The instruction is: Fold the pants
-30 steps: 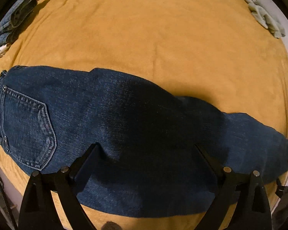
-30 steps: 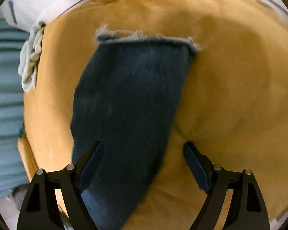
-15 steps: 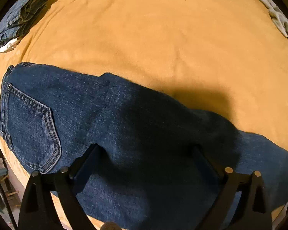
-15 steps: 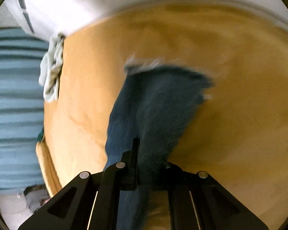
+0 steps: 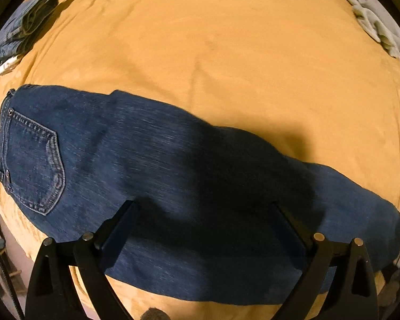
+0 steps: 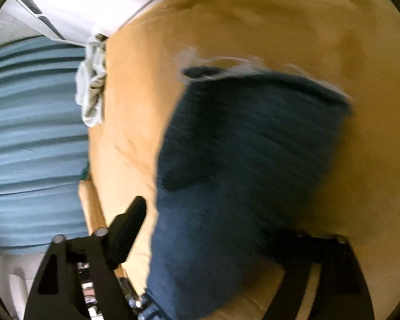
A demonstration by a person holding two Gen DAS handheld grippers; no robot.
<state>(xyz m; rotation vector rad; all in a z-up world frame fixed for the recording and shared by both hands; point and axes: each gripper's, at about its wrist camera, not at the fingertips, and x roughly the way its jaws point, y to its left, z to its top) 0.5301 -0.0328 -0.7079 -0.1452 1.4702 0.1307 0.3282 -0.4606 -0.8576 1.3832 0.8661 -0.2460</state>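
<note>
At the far left corner of the bed (image 5: 226, 40), a folded denim stack (image 5: 26, 26) is seen, set apart from the work. The jeans (image 5: 152, 165) are laid flat along the near edge, already halved lengthwise, with the back pocket (image 5: 34, 165) and waistband toward the left and the frayed hem (image 6: 253, 66) toward the right; the long axis runs left to right. The left gripper (image 5: 202, 229) is held spread wide above the thigh, nothing grasped, probably to pin the cloth. The right gripper (image 6: 213, 229) is likewise parted over the lower leg; blur prevents judging contact. A pale cloth (image 6: 92, 93) is seen at the right edge.
</note>
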